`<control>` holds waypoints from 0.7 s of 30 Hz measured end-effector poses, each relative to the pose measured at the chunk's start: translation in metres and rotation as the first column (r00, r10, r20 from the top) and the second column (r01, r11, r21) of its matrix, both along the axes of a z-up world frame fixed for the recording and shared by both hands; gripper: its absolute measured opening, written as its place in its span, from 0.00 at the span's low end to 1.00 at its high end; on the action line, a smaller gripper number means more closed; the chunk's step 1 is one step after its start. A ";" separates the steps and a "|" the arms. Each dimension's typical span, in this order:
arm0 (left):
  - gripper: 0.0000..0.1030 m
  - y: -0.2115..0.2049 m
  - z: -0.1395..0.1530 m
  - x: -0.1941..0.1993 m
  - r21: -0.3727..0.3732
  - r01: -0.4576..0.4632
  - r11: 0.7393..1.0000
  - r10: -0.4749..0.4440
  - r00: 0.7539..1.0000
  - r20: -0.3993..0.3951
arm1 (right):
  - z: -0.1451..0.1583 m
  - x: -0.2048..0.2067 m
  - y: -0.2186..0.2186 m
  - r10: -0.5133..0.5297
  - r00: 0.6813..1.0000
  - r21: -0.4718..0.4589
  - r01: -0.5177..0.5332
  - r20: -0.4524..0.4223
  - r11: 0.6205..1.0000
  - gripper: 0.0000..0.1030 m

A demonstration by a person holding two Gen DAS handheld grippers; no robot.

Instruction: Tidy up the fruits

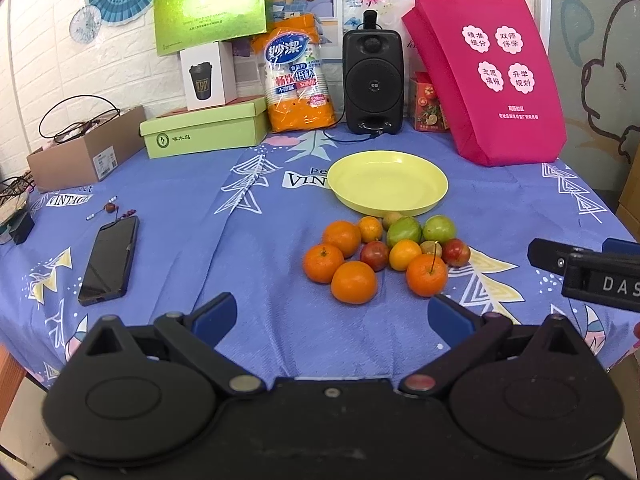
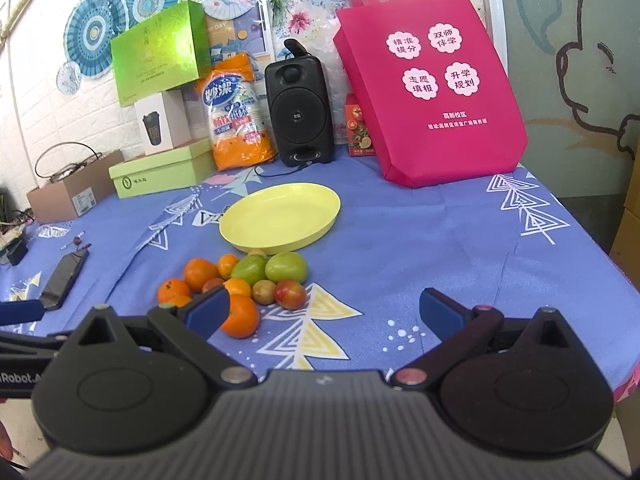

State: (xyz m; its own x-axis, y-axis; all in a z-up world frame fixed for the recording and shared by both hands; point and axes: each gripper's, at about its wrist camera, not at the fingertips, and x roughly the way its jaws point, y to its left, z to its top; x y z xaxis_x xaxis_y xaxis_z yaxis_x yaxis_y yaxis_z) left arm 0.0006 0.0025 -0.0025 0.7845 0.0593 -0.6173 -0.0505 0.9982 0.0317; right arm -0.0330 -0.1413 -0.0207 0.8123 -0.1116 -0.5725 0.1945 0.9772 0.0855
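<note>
A cluster of fruit lies on the blue tablecloth: several oranges, two green fruits and small red ones. Just behind the fruit sits an empty yellow plate. My left gripper hovers open just in front of the fruit, nothing between its fingers. In the right wrist view the fruit and plate appear left of centre. My right gripper is open and holds nothing, its left finger overlapping the nearest orange. The right gripper's body shows at the left view's right edge.
A black phone lies at the left beside a small beaded trinket. Along the back stand a cardboard box, green boxes, an orange bag of cups, a black speaker and a pink tote bag.
</note>
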 end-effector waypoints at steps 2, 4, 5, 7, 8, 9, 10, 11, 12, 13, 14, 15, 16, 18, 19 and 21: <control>1.00 0.001 0.000 0.001 0.000 -0.001 1.000 0.001 1.000 -0.003 | -0.001 0.002 0.003 0.005 1.000 -0.014 -0.006 -0.009 1.000 1.00; 1.00 -0.001 -0.001 0.002 0.004 -0.005 1.000 0.005 1.000 -0.003 | -0.002 0.003 0.005 0.014 1.000 -0.018 -0.014 -0.013 1.000 1.00; 1.00 -0.001 -0.001 0.002 0.007 -0.005 1.000 0.005 1.000 -0.001 | -0.002 0.003 0.006 0.023 1.000 -0.018 -0.023 -0.012 1.000 1.00; 1.00 -0.001 -0.002 0.002 0.012 -0.006 1.000 0.006 1.000 -0.001 | -0.002 0.004 0.006 0.040 0.999 -0.004 -0.040 -0.009 0.999 1.00; 1.00 -0.001 -0.003 0.002 0.013 -0.006 1.000 0.006 1.000 -0.003 | -0.002 0.004 0.006 0.044 0.999 0.005 -0.044 -0.008 0.999 1.00; 1.00 0.000 -0.003 0.003 0.013 -0.005 1.000 0.005 1.000 -0.005 | -0.002 0.004 0.005 0.047 0.999 0.013 -0.047 -0.007 0.999 1.00; 1.00 0.001 -0.004 0.003 0.011 -0.002 1.000 0.002 1.000 -0.005 | -0.002 0.004 0.005 0.049 0.999 0.020 -0.049 -0.007 0.999 1.00; 1.00 0.002 -0.004 0.003 0.006 0.002 1.000 -0.002 1.000 -0.001 | -0.002 0.004 0.004 0.051 0.999 0.024 -0.051 -0.005 0.998 1.00; 1.00 0.005 -0.005 0.003 0.000 0.008 1.000 -0.008 1.000 0.011 | -0.002 0.004 0.004 0.053 0.999 0.028 -0.053 0.001 0.998 1.00; 1.00 0.008 -0.006 0.003 -0.010 0.011 1.000 -0.011 1.000 0.029 | -0.002 0.004 0.003 0.057 0.998 0.033 -0.057 0.008 0.998 1.00; 1.00 0.013 -0.007 0.002 -0.026 0.013 1.000 -0.012 0.998 0.055 | -0.002 0.003 0.003 0.062 0.998 0.039 -0.062 0.014 0.997 1.00; 1.00 0.019 -0.008 0.000 -0.049 0.017 0.999 -0.013 0.996 0.086 | -0.002 0.003 0.003 0.067 0.998 0.045 -0.068 0.020 0.997 1.00; 1.00 0.025 -0.009 0.000 -0.075 0.025 0.997 -0.016 0.994 0.112 | -0.002 0.003 0.002 0.071 0.997 0.051 -0.072 0.026 0.996 1.00; 1.00 0.040 -0.012 0.000 -0.145 0.054 0.988 -0.034 0.990 0.135 | -0.002 0.003 0.001 0.076 0.996 0.055 -0.078 0.038 0.995 1.00; 1.00 0.047 -0.013 0.002 -0.178 0.066 0.982 -0.042 0.990 0.134 | -0.003 0.004 0.000 0.078 0.996 0.052 -0.080 0.044 0.995 1.00; 1.00 0.058 -0.016 0.007 -0.221 0.084 0.972 -0.056 0.990 0.131 | -0.006 0.004 0.001 0.084 0.995 0.035 -0.086 0.057 0.996 1.00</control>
State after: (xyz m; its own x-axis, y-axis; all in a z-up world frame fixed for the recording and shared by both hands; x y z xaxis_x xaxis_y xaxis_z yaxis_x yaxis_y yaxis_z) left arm 0.0075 0.0601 -0.0182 0.8522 -0.1285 -0.5072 0.0305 0.9799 -0.1970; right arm -0.0290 -0.1404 -0.0265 0.8486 -0.0203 -0.5287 0.1047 0.9860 0.1301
